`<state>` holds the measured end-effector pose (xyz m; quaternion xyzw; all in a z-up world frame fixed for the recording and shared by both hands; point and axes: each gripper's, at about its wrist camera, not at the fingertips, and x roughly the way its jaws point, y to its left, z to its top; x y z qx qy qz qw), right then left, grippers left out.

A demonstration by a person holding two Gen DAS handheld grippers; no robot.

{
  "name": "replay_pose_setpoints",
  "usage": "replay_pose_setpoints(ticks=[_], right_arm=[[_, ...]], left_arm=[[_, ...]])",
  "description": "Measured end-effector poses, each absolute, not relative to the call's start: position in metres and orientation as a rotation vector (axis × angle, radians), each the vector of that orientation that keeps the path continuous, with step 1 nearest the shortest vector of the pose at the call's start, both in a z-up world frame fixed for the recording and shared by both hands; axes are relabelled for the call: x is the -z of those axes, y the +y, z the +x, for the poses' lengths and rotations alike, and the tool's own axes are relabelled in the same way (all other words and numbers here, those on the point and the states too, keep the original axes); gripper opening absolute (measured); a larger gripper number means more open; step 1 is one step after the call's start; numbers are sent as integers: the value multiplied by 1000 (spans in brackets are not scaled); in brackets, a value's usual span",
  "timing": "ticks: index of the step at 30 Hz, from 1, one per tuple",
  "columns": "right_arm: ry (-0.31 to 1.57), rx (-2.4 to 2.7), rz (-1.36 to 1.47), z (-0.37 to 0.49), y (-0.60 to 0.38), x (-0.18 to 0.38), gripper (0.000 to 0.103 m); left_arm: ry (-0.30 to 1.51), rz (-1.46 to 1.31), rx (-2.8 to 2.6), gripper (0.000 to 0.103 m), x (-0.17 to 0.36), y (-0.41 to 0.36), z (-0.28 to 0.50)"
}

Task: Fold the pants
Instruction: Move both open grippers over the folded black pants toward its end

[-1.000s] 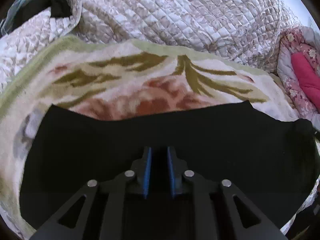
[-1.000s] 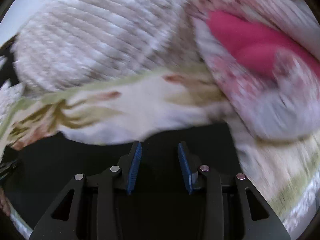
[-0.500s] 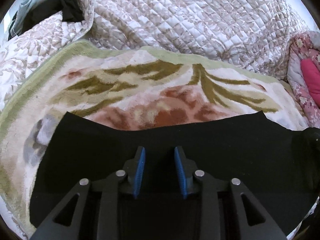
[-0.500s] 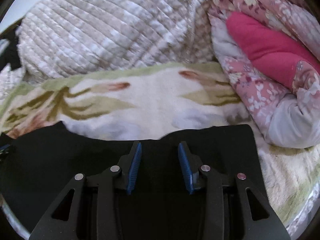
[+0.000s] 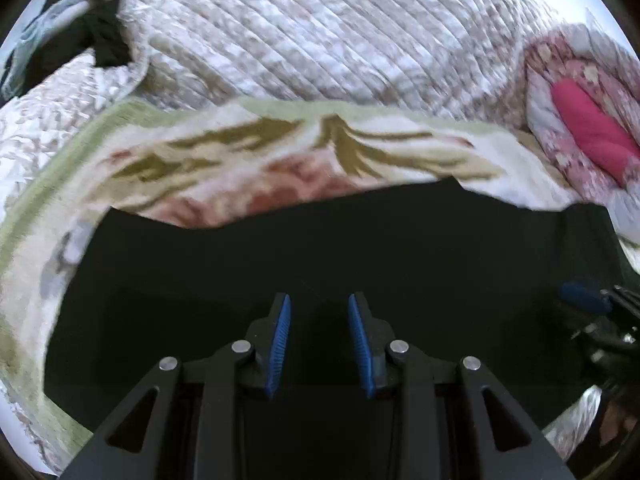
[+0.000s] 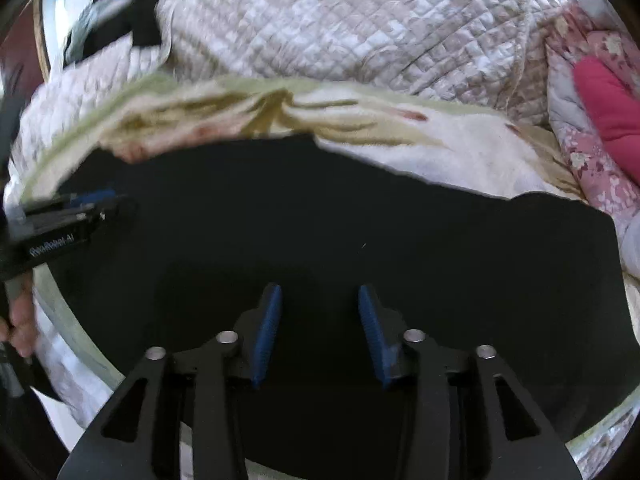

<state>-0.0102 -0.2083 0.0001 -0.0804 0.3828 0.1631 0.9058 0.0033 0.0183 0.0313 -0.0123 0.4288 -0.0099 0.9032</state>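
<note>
The pants (image 5: 304, 264) lie flat as a black slab on the flowered blanket (image 5: 248, 172), long axis running from 9 to 3 o'clock across both wrist views. The far edge is ragged, with the quilt (image 5: 320, 40) heaped beyond it at 12.

The left gripper (image 5: 319, 320) hovers over the cloth with its blue pads (image 5: 280, 336) apart and nothing pinched between them; the fabric spreads out ahead toward 12 and off to both sides. The right gripper (image 6: 318, 316) is likewise over the cloth, its jaws opening, nothing caught between them.

In the left view the right gripper sits at 3 o'clock near that end of the pants. In the right view the left gripper shows at 9, by the opposite end. So each hand is nearer its own end, and a fold across the long axis looks likeliest.
</note>
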Motion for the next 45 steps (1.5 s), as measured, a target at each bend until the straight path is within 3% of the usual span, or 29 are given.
replay_pose_setpoints(ticks=[7, 17, 45], right_arm=[[787, -356, -156, -6, -208, 3, 57], [709, -369, -139, -33, -209, -9, 57], [750, -266, -21, -16, -233, -6, 57]], left_arm=[[879, 11, 30, 36, -25, 11, 1], [853, -24, -33, 37, -31, 23, -24], [869, -184, -228, 41, -30, 91, -16]])
